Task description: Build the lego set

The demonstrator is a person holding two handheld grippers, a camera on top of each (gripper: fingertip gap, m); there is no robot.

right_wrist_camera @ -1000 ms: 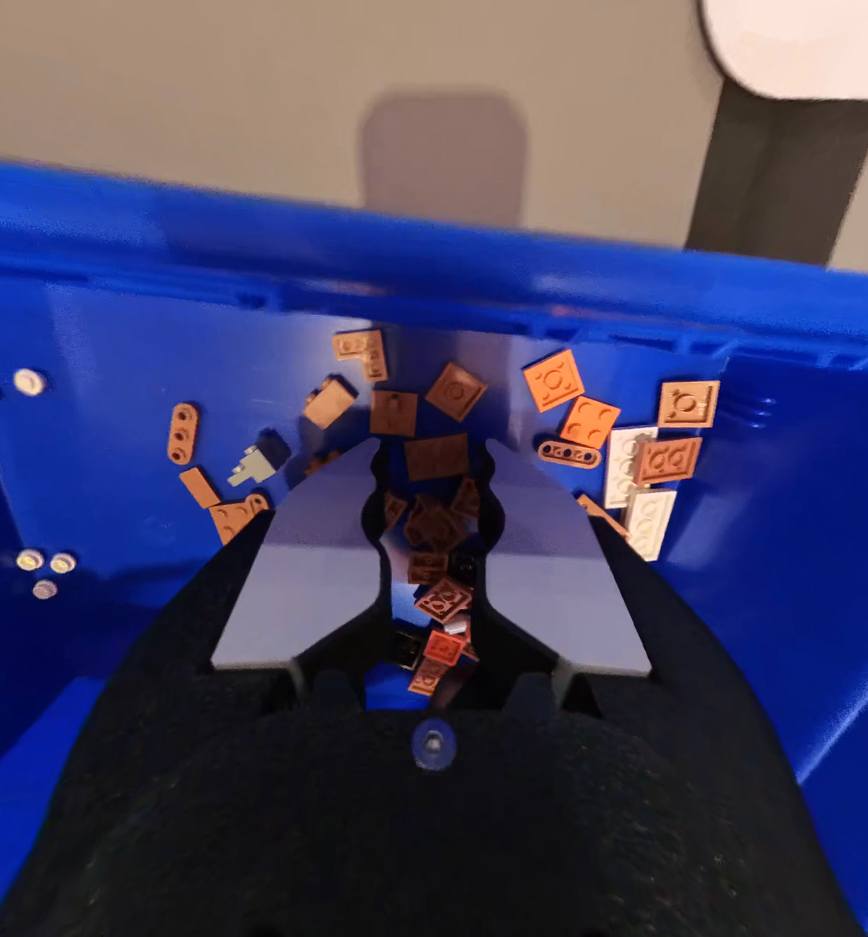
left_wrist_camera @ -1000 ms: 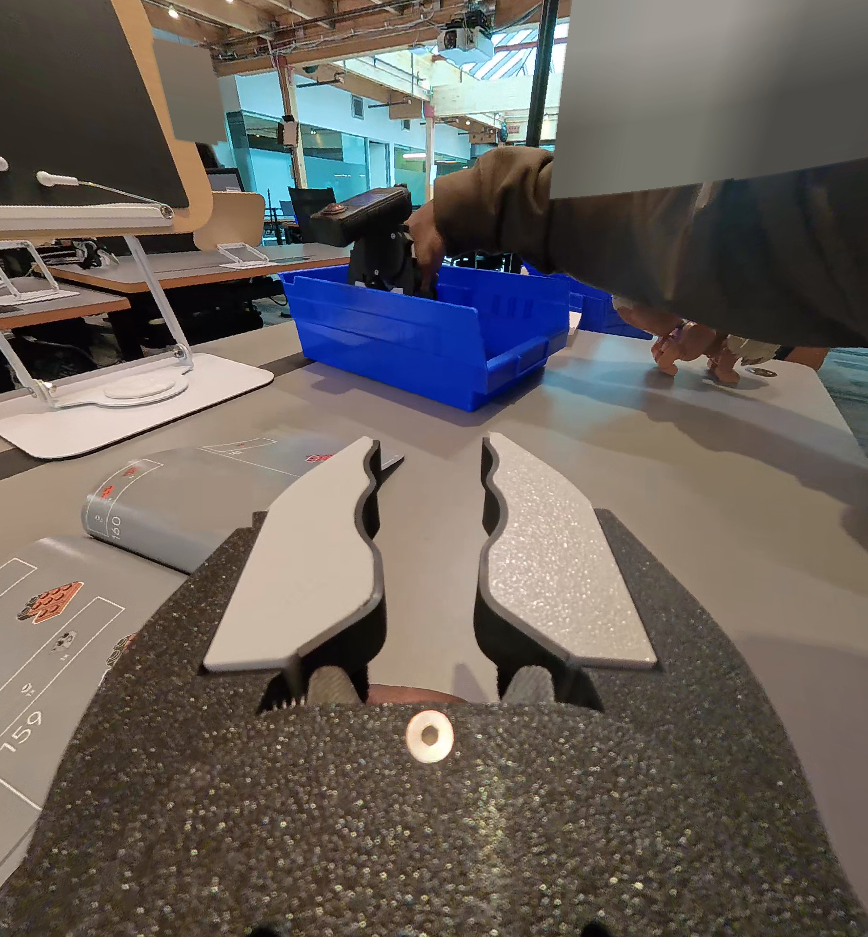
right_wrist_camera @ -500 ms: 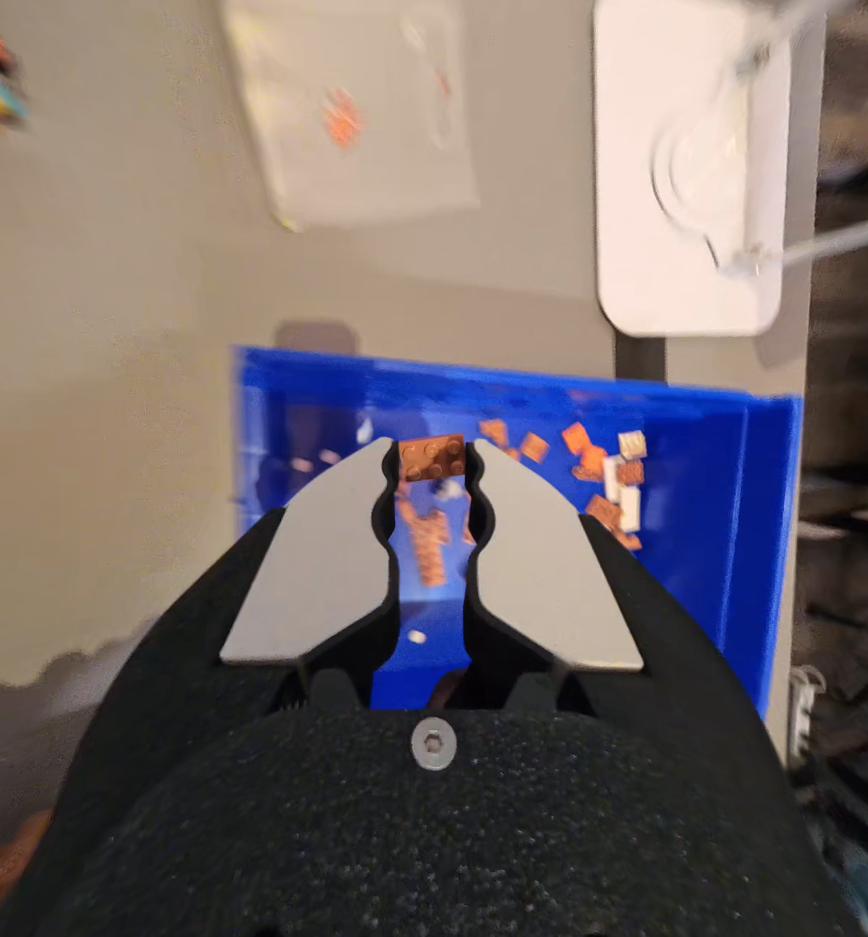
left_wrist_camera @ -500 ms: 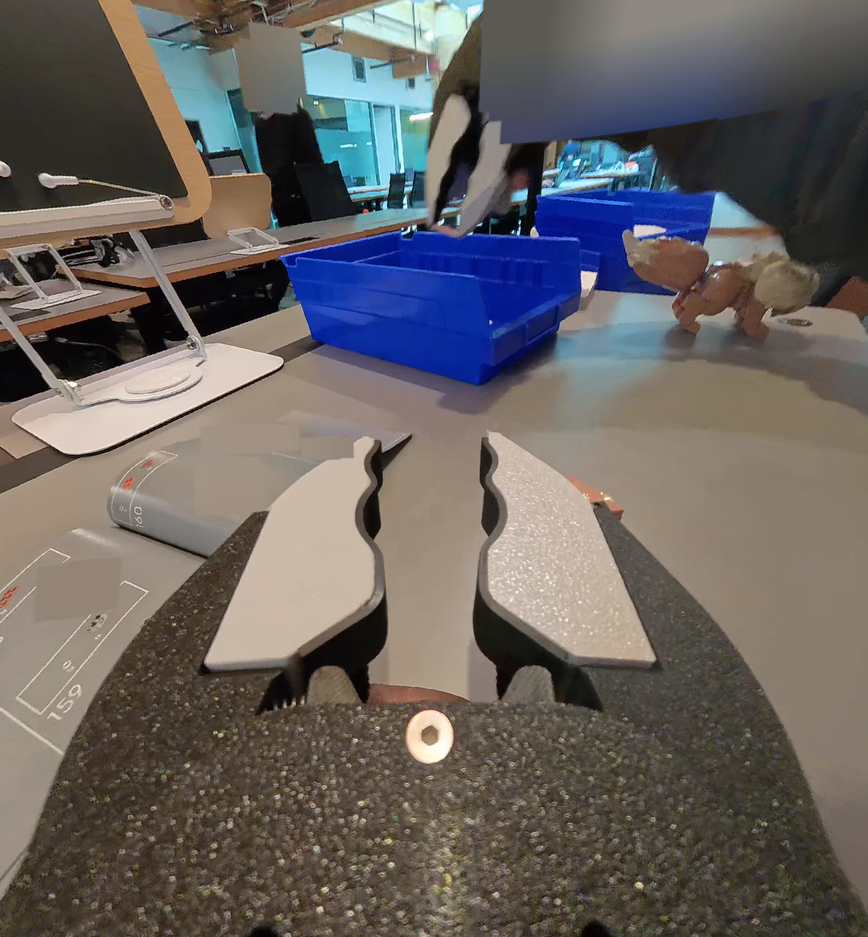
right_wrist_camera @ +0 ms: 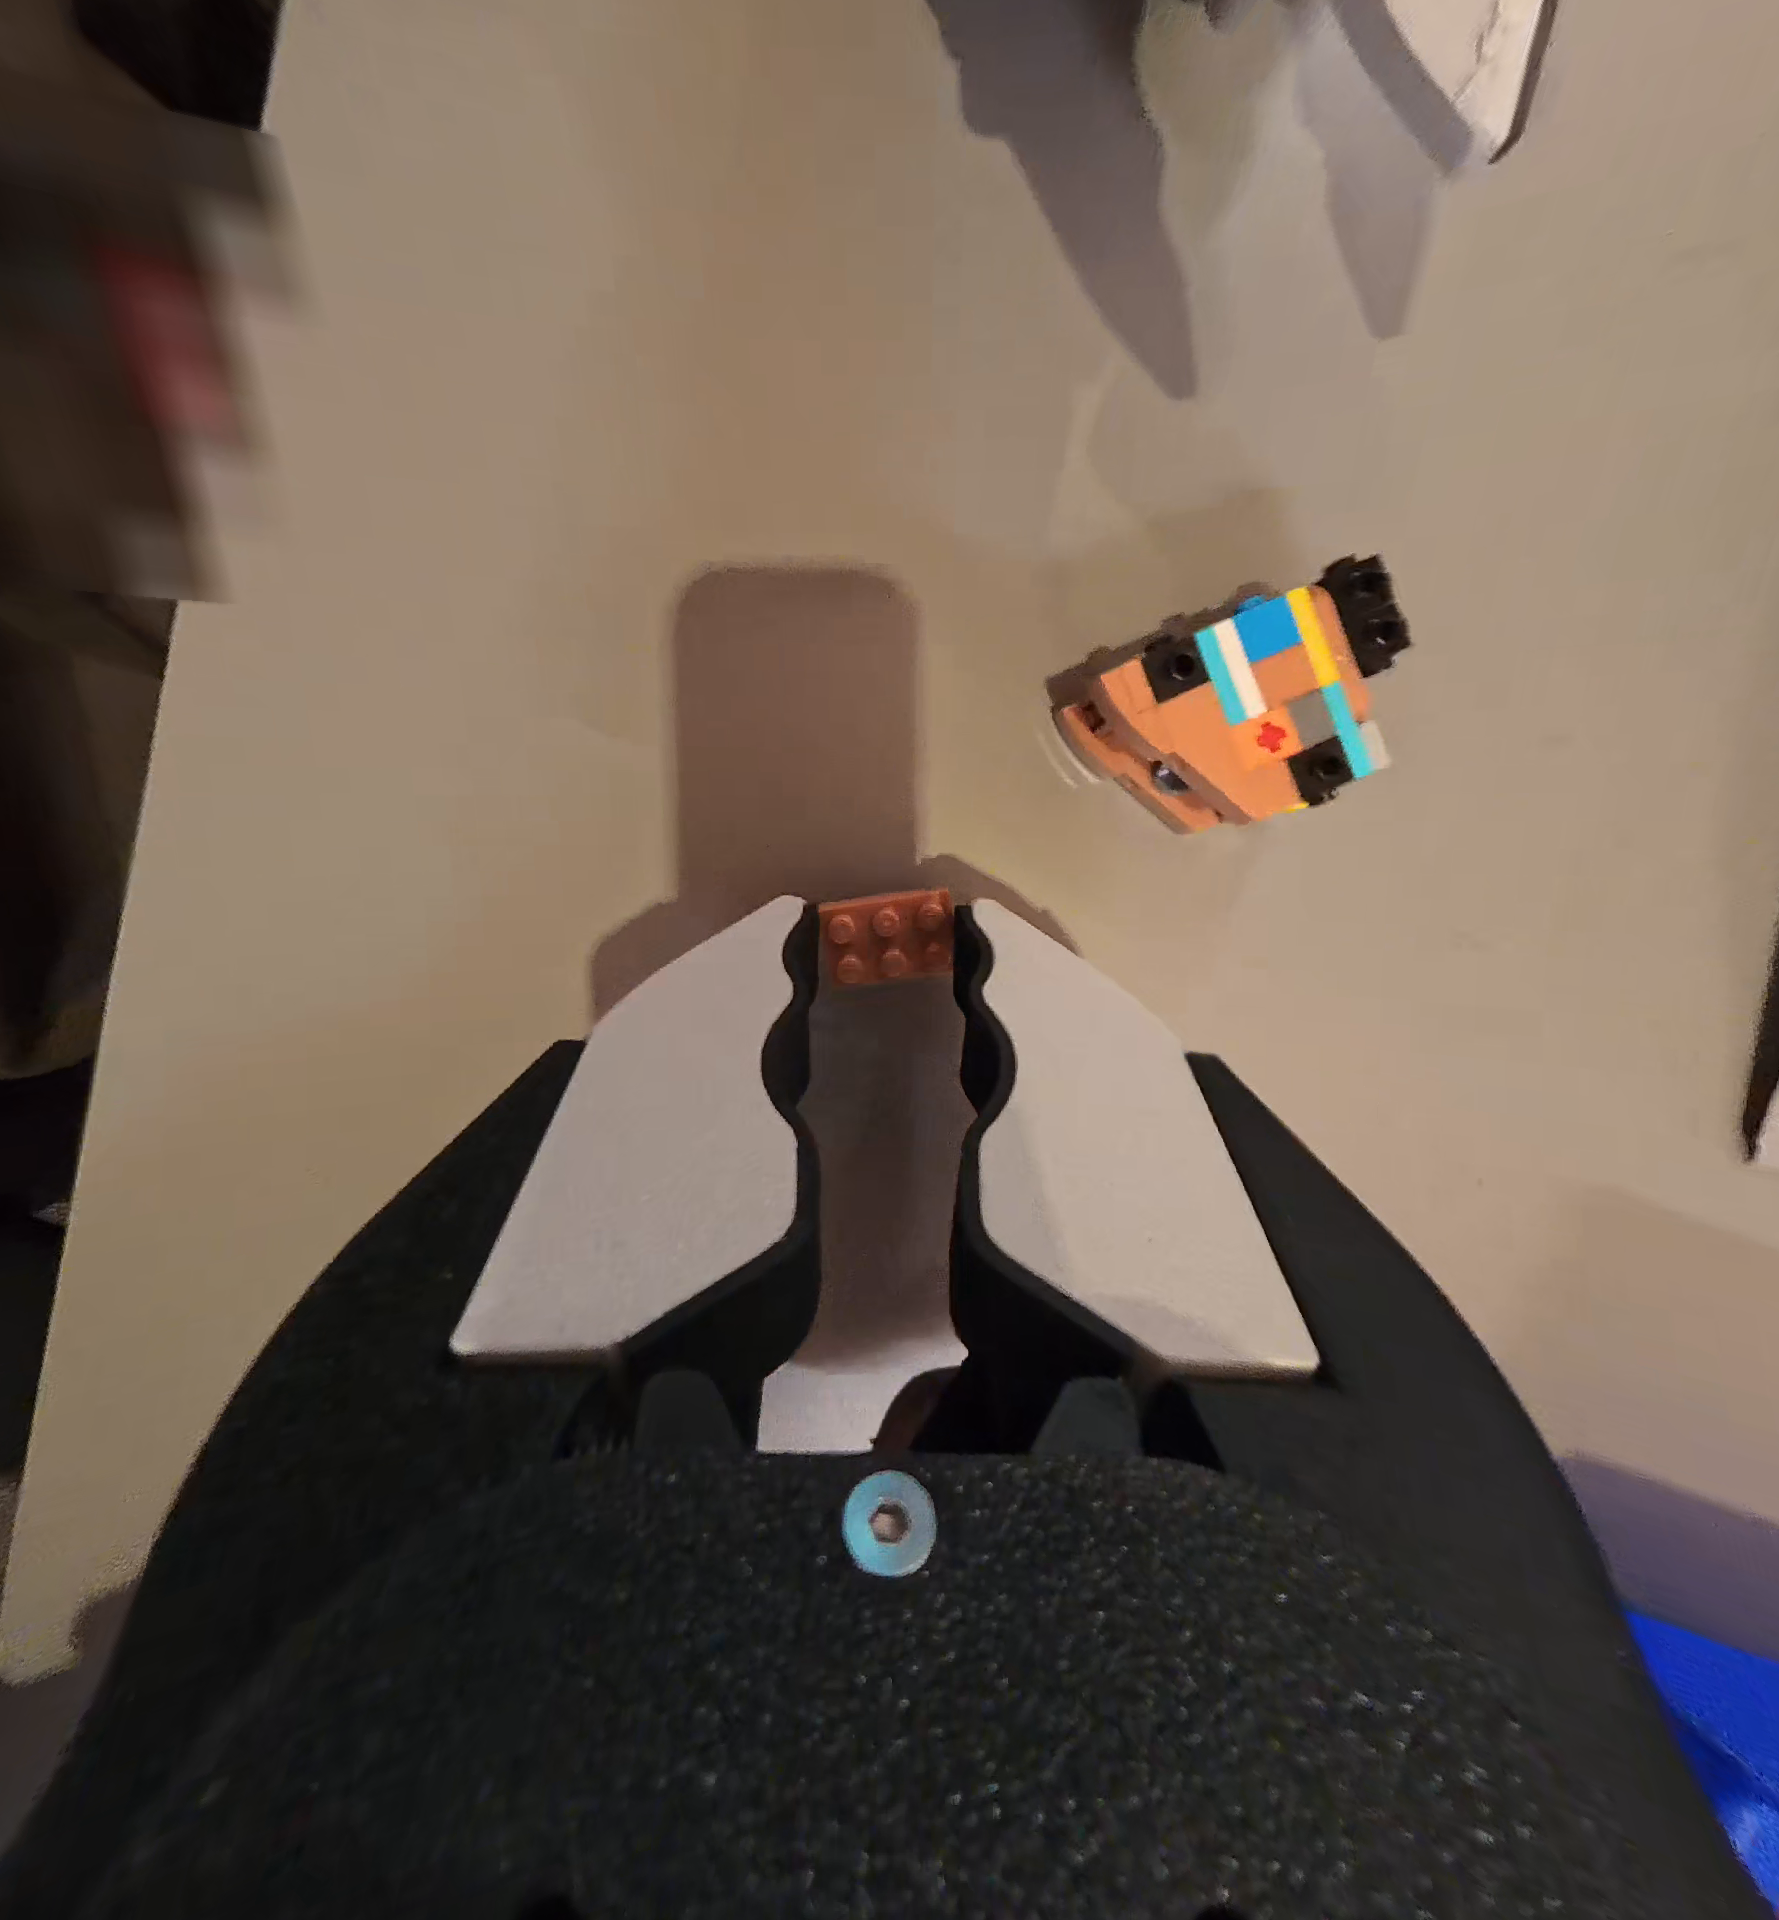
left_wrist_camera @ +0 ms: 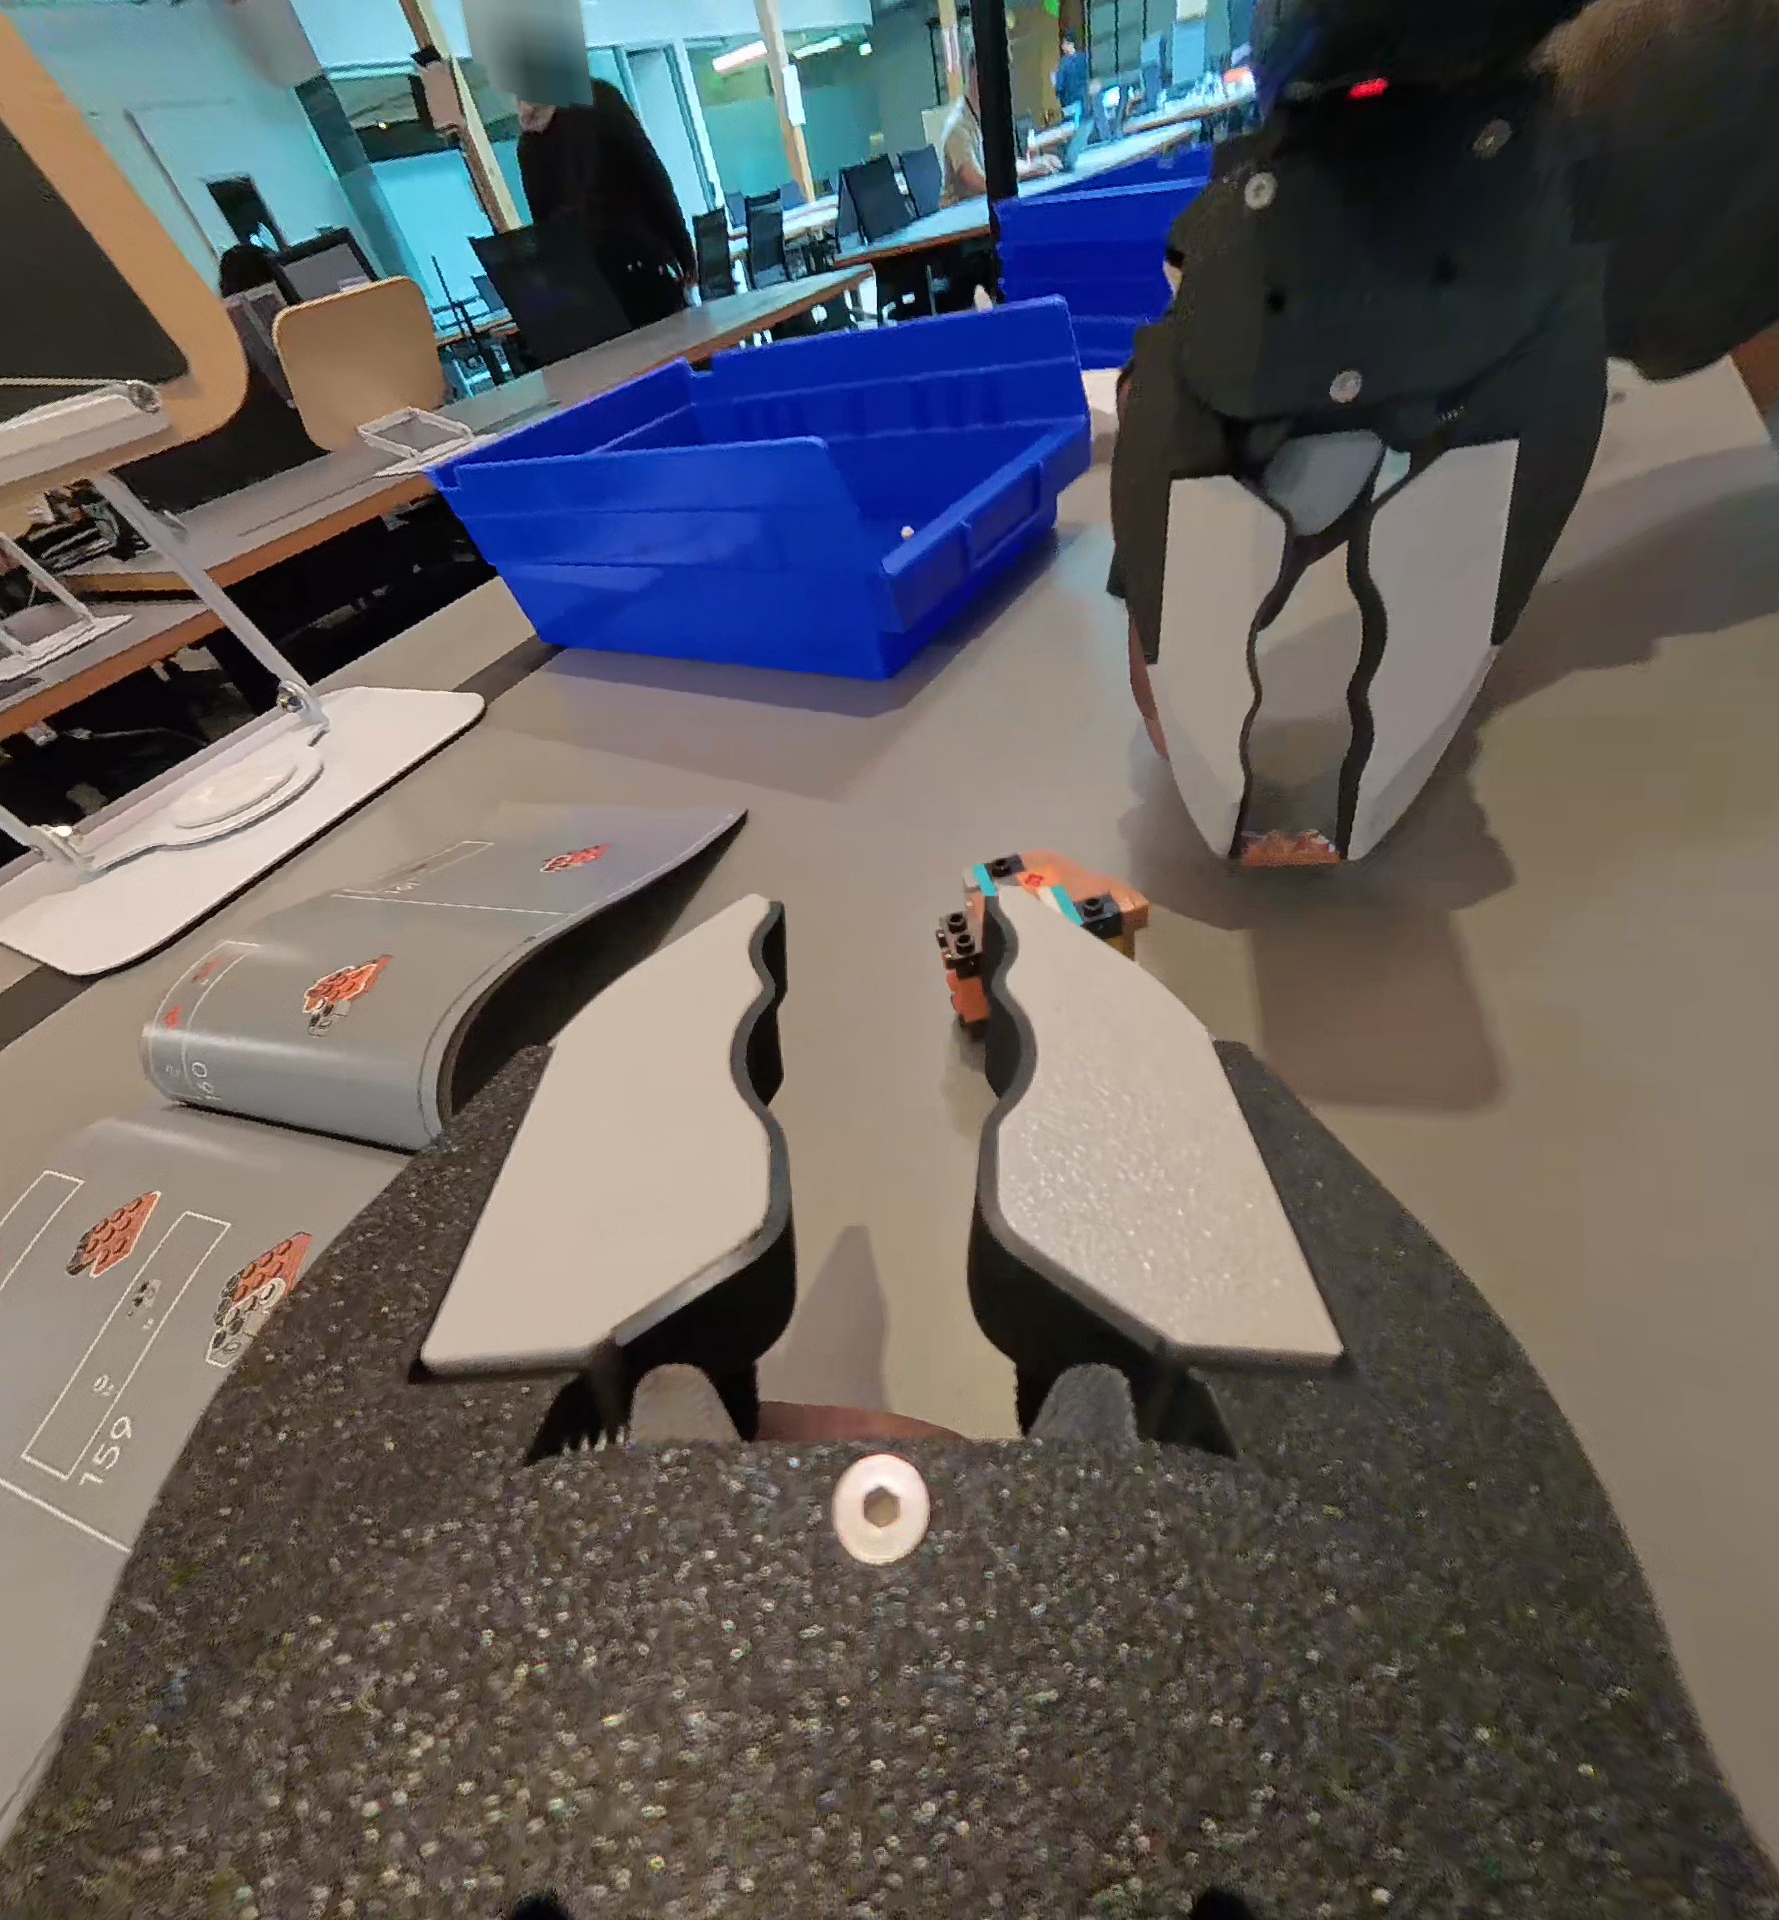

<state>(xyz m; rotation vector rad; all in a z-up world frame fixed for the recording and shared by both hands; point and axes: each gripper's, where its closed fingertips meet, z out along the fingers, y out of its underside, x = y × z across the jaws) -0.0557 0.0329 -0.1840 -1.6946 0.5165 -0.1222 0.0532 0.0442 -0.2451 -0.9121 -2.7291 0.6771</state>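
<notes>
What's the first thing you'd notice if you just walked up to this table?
Probably the colourful little Lego model sitting on the grey table, and the brown brick pinched in the right claw near it. Then the big blue bin farther back, with the open left claw empty.

Bin (left_wrist_camera: 781, 520) at table (left_wrist_camera: 1487, 1143) rear, booklet (left_wrist_camera: 397, 997) front left, assembled model (left_wrist_camera: 1051, 914) centre, stand (left_wrist_camera: 189, 790) left of bin.

The left wrist view looks low and level across the table (left_wrist_camera: 1487, 1143); the right looks steeply, perhaps straight, down, close. Both share the small brick model (left_wrist_camera: 1056, 899) (right_wrist_camera: 1249, 707).
</notes>
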